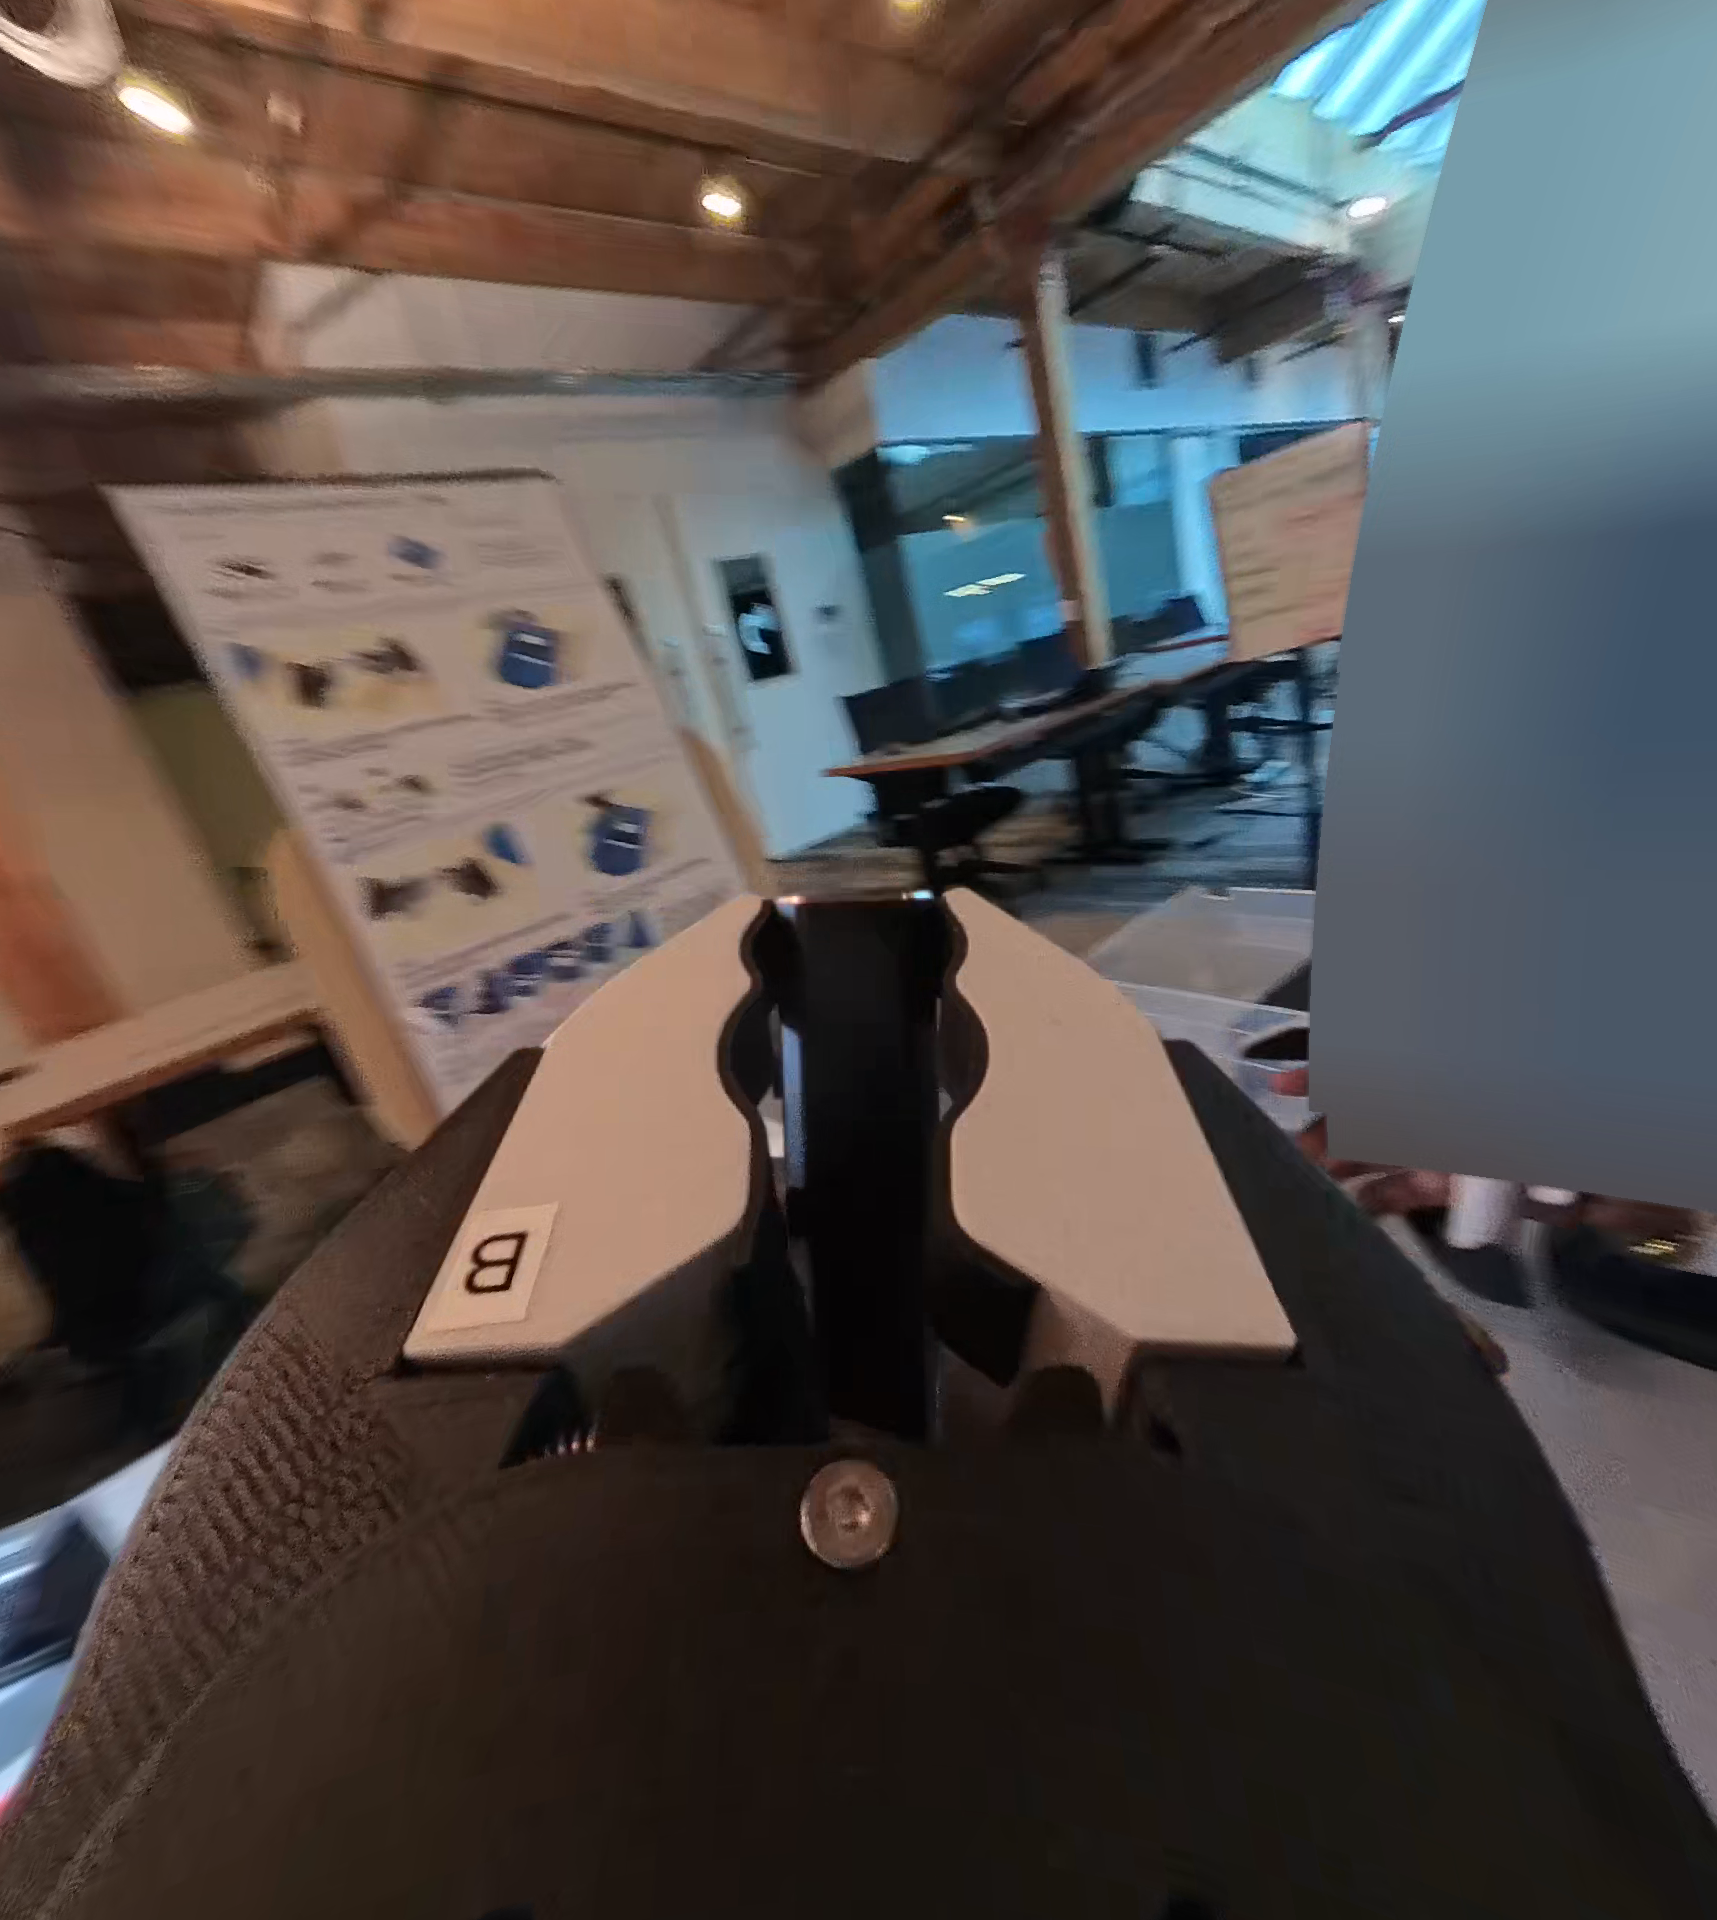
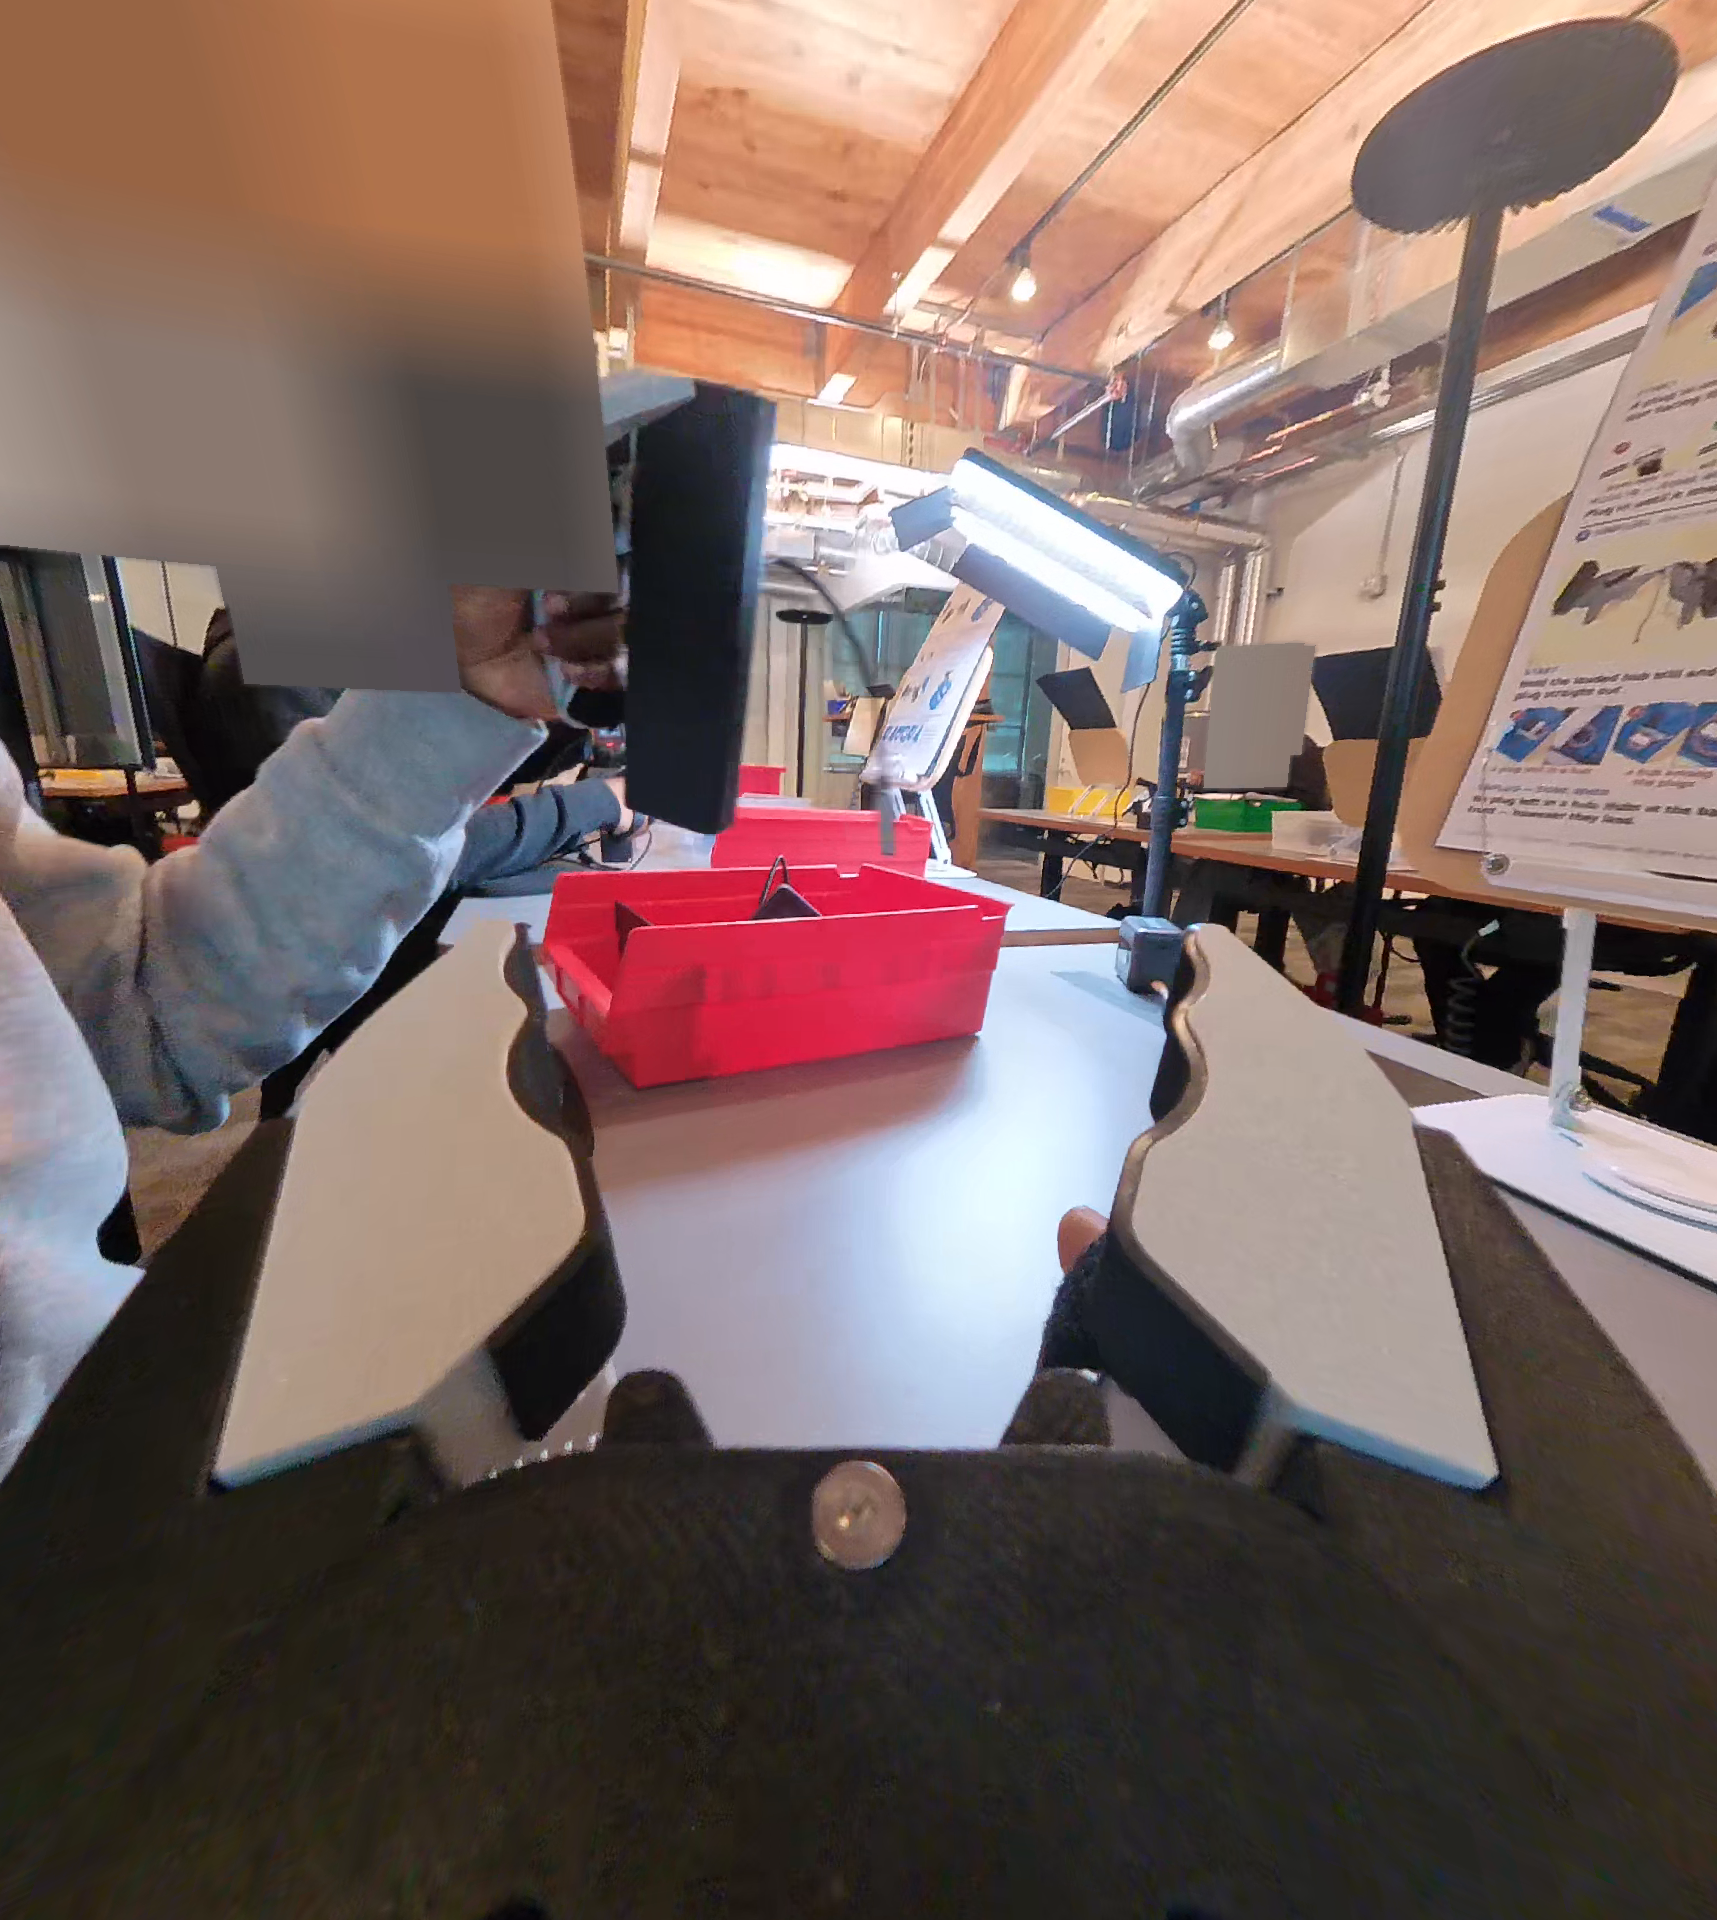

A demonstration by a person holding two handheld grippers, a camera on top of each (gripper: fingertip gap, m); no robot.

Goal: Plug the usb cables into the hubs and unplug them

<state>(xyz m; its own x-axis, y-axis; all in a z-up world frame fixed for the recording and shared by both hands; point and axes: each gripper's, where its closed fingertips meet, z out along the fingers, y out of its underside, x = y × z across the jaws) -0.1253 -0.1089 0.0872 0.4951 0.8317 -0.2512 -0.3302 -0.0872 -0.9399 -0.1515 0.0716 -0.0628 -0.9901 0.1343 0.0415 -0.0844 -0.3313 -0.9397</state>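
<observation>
I am holding a black hub (image 1: pixel 859 1143) in my left gripper (image 1: pixel 856 914), jaws closed on its sides, raised in the air and pointing to the room. My right gripper (image 2: pixel 849 956) is hovering wide open and empty over the table (image 2: pixel 833 1226). The red bin (image 2: pixel 771 982) ahead is holding dark pieces, maybe cables. I think I should keep the hub steady and reach into the bin slowly for one plug.
</observation>
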